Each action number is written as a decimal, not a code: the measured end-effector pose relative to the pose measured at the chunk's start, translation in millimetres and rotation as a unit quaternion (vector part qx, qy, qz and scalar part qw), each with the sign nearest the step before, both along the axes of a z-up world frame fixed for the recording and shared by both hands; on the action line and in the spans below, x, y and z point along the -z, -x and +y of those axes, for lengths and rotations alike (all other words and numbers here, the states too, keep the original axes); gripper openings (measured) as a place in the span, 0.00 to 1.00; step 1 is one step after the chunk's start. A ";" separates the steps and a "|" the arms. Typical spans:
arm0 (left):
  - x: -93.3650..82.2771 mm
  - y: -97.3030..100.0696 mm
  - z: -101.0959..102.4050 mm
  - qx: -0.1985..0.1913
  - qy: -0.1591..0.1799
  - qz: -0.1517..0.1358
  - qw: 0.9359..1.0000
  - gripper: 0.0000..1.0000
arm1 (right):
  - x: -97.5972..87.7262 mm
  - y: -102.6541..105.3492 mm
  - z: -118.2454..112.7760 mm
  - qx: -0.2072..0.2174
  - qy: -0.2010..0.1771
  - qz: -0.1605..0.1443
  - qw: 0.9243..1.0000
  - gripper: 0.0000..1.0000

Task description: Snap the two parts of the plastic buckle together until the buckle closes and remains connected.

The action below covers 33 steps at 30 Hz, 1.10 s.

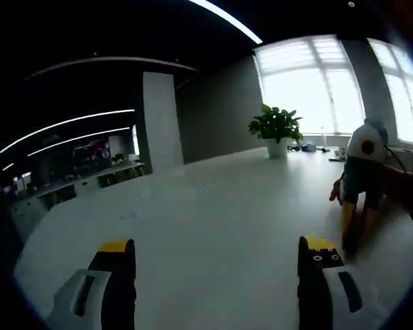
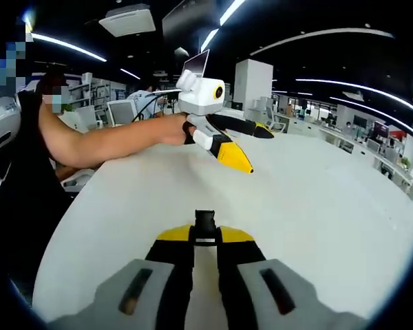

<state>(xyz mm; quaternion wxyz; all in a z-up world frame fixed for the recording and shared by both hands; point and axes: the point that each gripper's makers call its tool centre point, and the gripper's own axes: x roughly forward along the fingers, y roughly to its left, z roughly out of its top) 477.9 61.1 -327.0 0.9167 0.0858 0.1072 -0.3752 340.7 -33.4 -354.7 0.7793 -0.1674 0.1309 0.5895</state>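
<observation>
Already our right gripper (image 2: 205,230), bottom centre, pinches a black buckle part (image 2: 205,221); our left gripper (image 1: 217,258) gapes empty, so misaligned mating could slip.

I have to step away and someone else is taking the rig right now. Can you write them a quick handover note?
Left gripper: open, jaws wide apart, empty, above the white table.
Right gripper: shut on a small black buckle part sticking out past its tips.
In the right gripper view the left gripper is raised off the table.
Second buckle part: I can't locate it.
Done: one part gripped. Left: take the other part, snap them together.
</observation>
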 end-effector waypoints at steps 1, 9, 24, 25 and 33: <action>0.2 -0.9 1.8 -0.006 -0.001 -0.001 1.000 1.00 | -0.6 -1.5 -0.5 0.004 -0.001 -0.001 1.000 0.10; 3.2 2.9 -2.6 0.004 -0.006 0.003 1.000 1.00 | -16.9 -22.5 -7.5 0.056 -0.028 -0.034 0.997 0.10; 4.7 2.8 -3.1 0.002 -0.010 0.007 1.000 1.00 | -47.9 -71.5 -41.5 0.197 -0.083 -0.073 0.974 0.10; 6.2 3.8 -3.7 0.003 -0.008 0.015 1.000 1.00 | -48.0 -73.9 -43.5 0.205 -0.084 -0.073 0.972 0.10; 9.1 7.1 -7.9 0.006 -0.001 0.041 0.999 1.00 | -47.0 -81.4 -50.3 0.230 -0.082 -0.075 0.967 0.10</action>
